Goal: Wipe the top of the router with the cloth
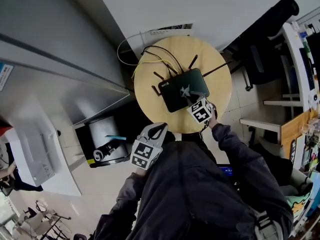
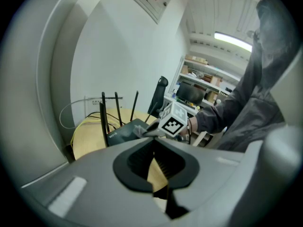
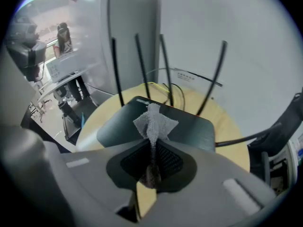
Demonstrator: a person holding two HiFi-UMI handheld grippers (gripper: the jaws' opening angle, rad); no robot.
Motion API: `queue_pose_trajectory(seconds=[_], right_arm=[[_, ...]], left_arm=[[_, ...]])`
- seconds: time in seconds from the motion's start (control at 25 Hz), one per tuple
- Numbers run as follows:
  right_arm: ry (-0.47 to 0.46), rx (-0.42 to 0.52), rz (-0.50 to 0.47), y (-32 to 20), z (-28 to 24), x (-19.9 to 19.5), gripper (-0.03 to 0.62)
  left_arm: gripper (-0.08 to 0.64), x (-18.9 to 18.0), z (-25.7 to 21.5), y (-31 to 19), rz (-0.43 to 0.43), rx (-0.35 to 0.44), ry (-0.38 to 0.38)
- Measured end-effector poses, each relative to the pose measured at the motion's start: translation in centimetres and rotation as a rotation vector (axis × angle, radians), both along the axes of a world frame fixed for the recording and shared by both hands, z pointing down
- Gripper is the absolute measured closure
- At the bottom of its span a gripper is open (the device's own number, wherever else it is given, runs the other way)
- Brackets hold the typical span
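A black router (image 1: 175, 91) with several upright antennas lies on a round wooden table (image 1: 150, 79). My right gripper (image 1: 194, 100) is shut on a grey cloth (image 1: 186, 91), which rests on the router's top near its right front corner. In the right gripper view the cloth (image 3: 154, 122) fans out from the jaws over the router (image 3: 194, 129). My left gripper (image 1: 159, 130) hangs shut and empty at the table's near edge, off the router. From the left gripper view, the router (image 2: 120, 132) and the cloth (image 2: 139, 130) lie ahead beyond the left gripper (image 2: 153, 144).
A yellow cable (image 1: 145, 64) and black cables trail off the router's back toward the wall. A black bin (image 1: 105, 144) sits on the floor left of the table. An office chair (image 1: 265, 39) and a desk stand to the right, a white cabinet (image 1: 30, 149) at far left.
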State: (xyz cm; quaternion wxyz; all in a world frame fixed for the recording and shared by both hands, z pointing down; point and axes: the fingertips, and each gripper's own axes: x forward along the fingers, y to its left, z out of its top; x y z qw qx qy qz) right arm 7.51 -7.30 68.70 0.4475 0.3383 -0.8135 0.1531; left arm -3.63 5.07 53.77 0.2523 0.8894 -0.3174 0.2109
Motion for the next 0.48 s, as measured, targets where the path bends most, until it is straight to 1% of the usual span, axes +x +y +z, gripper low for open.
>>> queue_pose_trajectory(seconds=[0.12, 0.24, 0.36, 0.48], right_arm=[[-0.034, -0.010, -0.118, 3.5, -0.4, -5.3, 0.565], [-0.032, -0.030, -0.195, 6.1, 0.3, -8.7, 0.565], [-0.017, -0.039, -0.197, 7.0, 1.4, -9.2, 0.565], [0.010, -0.035, -0.175, 6.6, 1.6, -7.8, 0.565]], left_arm=[[0.560, 0.2, 0.0, 0.3, 0.007, 0.004, 0.000], [0.560, 0.1, 0.0, 0.4, 0.015, 0.006, 0.001], [0.560, 0.0, 0.0, 0.7, 0.020, 0.009, -0.001], [0.560, -0.2, 0.0, 1.0, 0.028, 0.012, 0.000]])
